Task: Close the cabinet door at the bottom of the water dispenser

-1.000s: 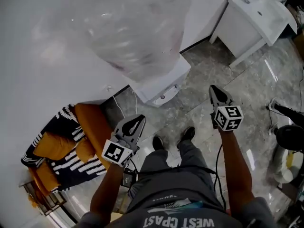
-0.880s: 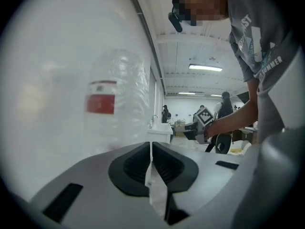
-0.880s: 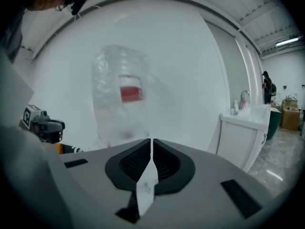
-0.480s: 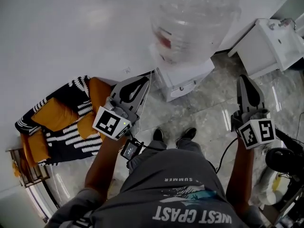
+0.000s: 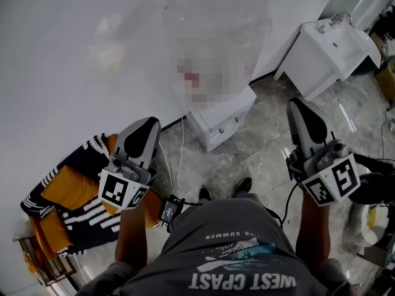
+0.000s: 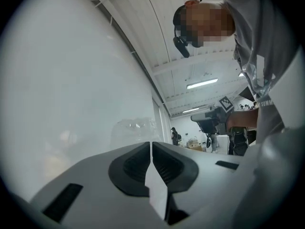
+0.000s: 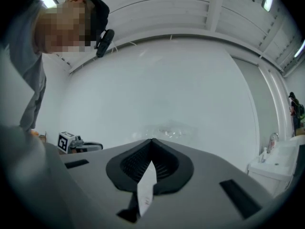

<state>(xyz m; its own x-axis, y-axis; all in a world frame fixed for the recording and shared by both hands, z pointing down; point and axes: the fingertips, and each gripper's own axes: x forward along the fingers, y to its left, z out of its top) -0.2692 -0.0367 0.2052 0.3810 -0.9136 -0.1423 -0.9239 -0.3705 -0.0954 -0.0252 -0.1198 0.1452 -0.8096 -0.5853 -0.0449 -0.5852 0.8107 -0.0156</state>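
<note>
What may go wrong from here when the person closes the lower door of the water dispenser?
1. The big bottle stands on the dispenser; a bump while bending down might shake it.
2. A cord runs beside the dispenser; a shoe may catch it.
3. The door is out of view, and the left hand-held gripper and right hand-held gripper are shut and high; the push may miss.

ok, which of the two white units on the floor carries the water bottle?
The middle unit against the wall, under the clear bottle. The right-hand unit holds a tap instead.
</note>
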